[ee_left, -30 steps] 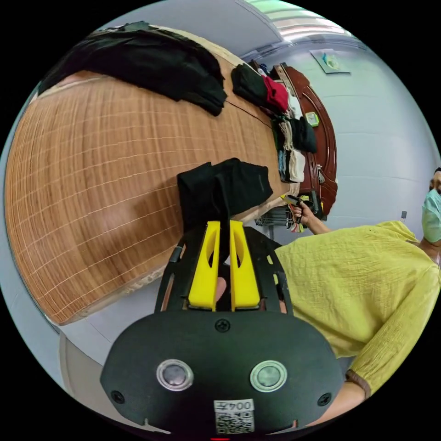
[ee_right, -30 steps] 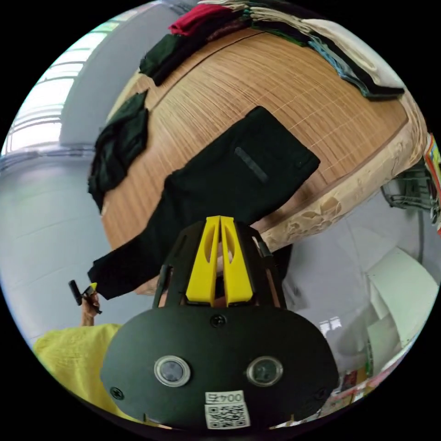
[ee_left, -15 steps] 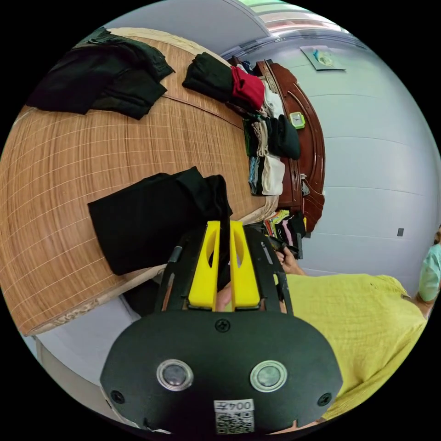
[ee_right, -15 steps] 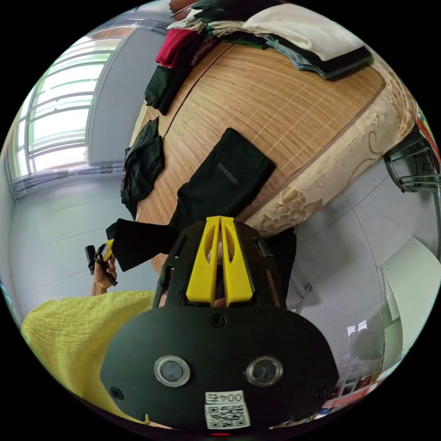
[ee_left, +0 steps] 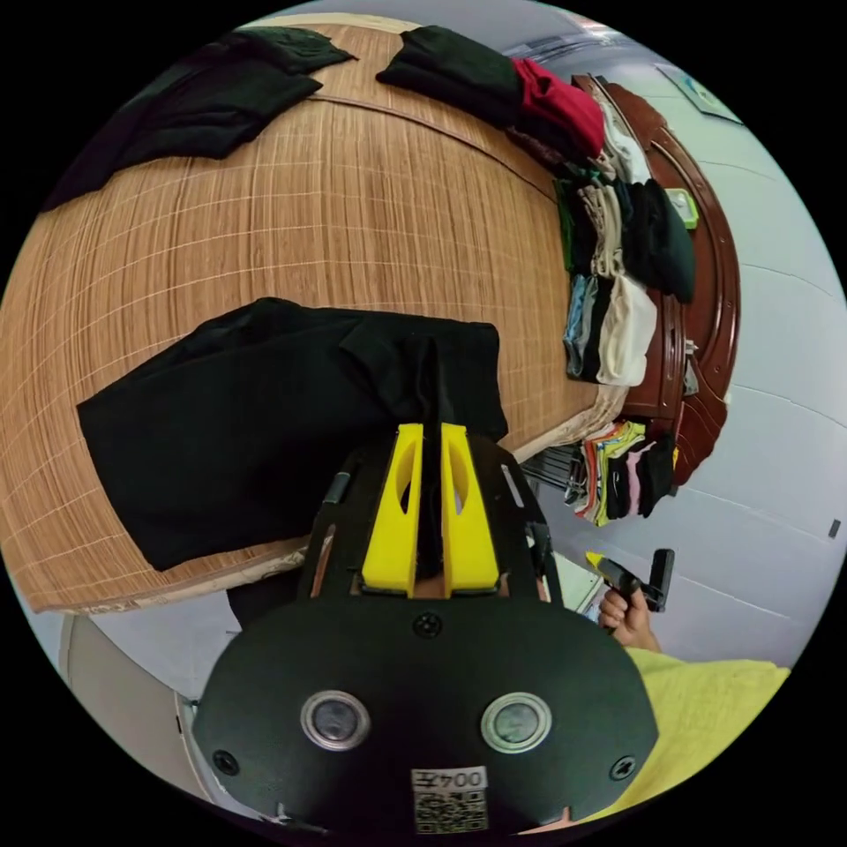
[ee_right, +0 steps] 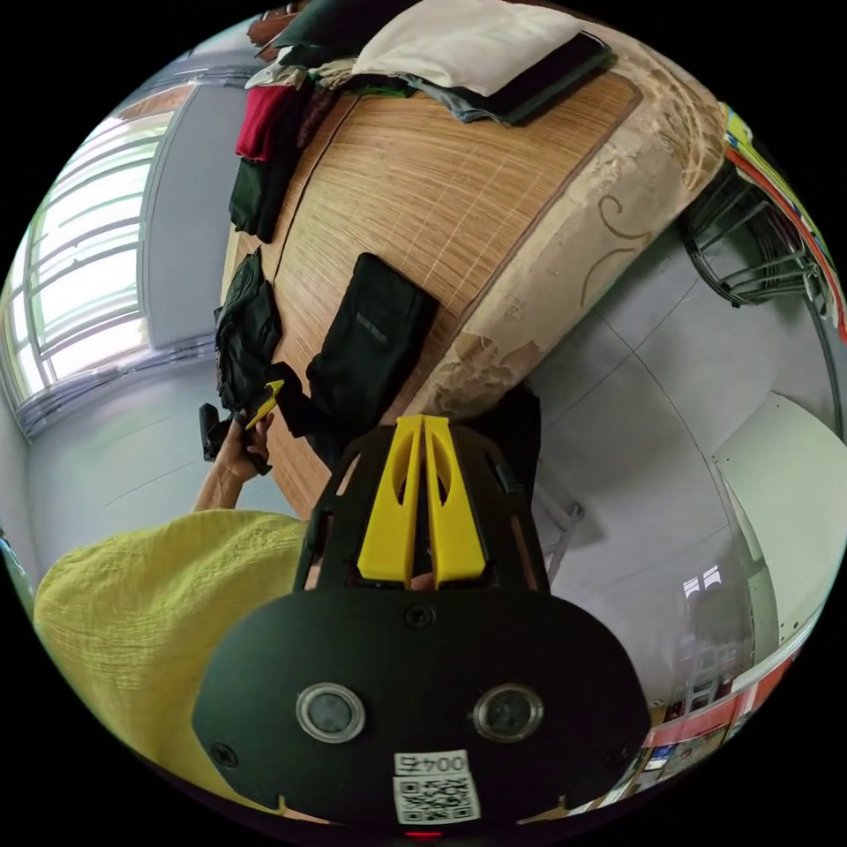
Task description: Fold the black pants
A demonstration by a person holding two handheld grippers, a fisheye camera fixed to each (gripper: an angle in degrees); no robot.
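In the left gripper view, the left gripper (ee_left: 430, 441) has its fingers pinching a raised fold of the black pants (ee_left: 256, 432), which spread sideways just beyond them on the bamboo mat (ee_left: 353, 229). In the right gripper view, the right gripper (ee_right: 422, 432) has its fingers pressed together; whether they hold cloth I cannot tell. The pants lie further ahead, long axis pointing away.

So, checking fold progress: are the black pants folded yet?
Partly folded: the black pants lie doubled on the mat, one end pinched in the left gripper.

My left gripper view sits close over the bed's near edge, facing across the bamboo mat (ee_left: 291, 221). My right gripper view hangs back beside the bed, off the mat (ee_right: 423, 176) toward six o'clock. Both share the black pants (ee_left: 265, 423) (ee_right: 366, 340).
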